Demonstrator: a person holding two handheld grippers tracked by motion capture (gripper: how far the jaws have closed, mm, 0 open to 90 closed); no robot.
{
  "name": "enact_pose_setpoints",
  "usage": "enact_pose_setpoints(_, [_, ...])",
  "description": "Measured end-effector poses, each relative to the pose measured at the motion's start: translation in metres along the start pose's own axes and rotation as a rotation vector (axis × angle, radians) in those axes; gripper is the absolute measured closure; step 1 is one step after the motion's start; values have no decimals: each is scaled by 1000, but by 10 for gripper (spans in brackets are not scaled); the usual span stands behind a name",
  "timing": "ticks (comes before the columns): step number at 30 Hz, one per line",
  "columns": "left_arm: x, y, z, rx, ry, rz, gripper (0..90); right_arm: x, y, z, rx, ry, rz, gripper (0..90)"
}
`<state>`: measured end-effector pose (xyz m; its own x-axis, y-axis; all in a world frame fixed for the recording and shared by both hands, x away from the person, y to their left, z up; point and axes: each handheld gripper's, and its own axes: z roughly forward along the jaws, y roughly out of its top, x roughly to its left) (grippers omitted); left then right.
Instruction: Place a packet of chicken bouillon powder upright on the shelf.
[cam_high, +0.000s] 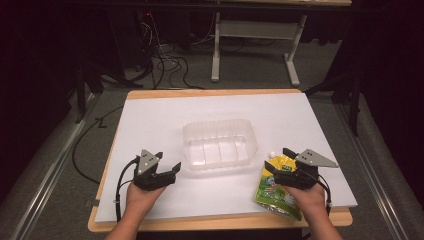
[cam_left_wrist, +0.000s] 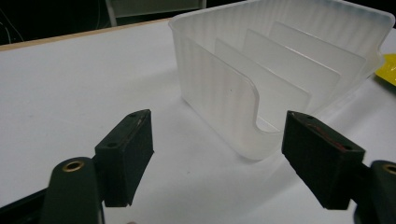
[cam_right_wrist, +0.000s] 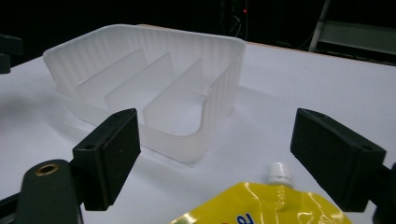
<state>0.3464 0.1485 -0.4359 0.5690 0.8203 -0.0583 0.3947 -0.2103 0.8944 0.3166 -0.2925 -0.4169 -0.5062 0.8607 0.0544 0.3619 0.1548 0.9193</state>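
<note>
On the bench, a pouch under my right tool and an empty divided tray ahead.

From the high view, my right tool (cam_high: 286, 161) hovers spread over the yellow pouch (cam_high: 275, 192), which lies at the bench's (cam_high: 165, 107) near right edge, its long axis running toward me, white cap (cam_high: 271, 153) pointing at the clear tray (cam_high: 220, 143); my left tool (cam_high: 167, 165), also spread and holding nothing, sits well apart from the pouch; in the left tool view, the tray's corner (cam_left_wrist: 243, 116) stands just beyond my open jaws; in the right tool view, the pouch's cap (cam_right_wrist: 279, 173) lies between my open jaws, untouched, so the right hand is nearer, I judge.
</note>
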Motion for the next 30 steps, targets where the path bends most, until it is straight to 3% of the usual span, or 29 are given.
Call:
enact_pose_setpoints(4, [1,2,-2,-19,-31,-18,375,-8,-3,-7,-5,-12,16,185])
enact_pose_setpoints(11, [2,3,-1,-22,-13,-14,545,-12,-8,-21,-5,-31,20,223])
enact_pose_setpoints(13, [4,4,0,-27,-4,-29,597,-11,-10,-25,-1,-21,23,274])
enact_pose_setpoints(14, [4,5,0,-35,14,-40,703,-6,-11,-30,-2,3,22,375])
enact_pose_setpoints(15, [4,5,0,-35,14,-40,735,-3,-12,-33,-9,27,29,426])
enact_pose_setpoints(17, [4,8,-1,-56,12,-40,768,0,-12,-36,-15,50,38,469])
enact_pose_setpoints(20, [2,12,1,-76,19,-21,827,11,-17,-40,9,81,2,579])
enact_pose_setpoints(21, [1,13,2,-80,20,-20,831,13,-19,-39,28,96,-2,608])
enact_pose_setpoints(22, [0,15,4,-84,19,-30,767,18,-27,-38,72,121,-5,646])
enact_pose_setpoints(23, [-1,16,6,-87,25,-35,767,18,-27,-38,72,121,-5,646])
enact_pose_setpoints(24, [-2,17,8,-89,27,-40,684,21,-32,-37,104,138,-7,684])
enact_pose_setpoints(27, [-3,19,14,-92,24,-44,618,24,-37,-37,129,150,-5,720])
enact_pose_setpoints(30, [-1,21,20,-92,6,-81,515,31,-45,-41,164,192,12,816])
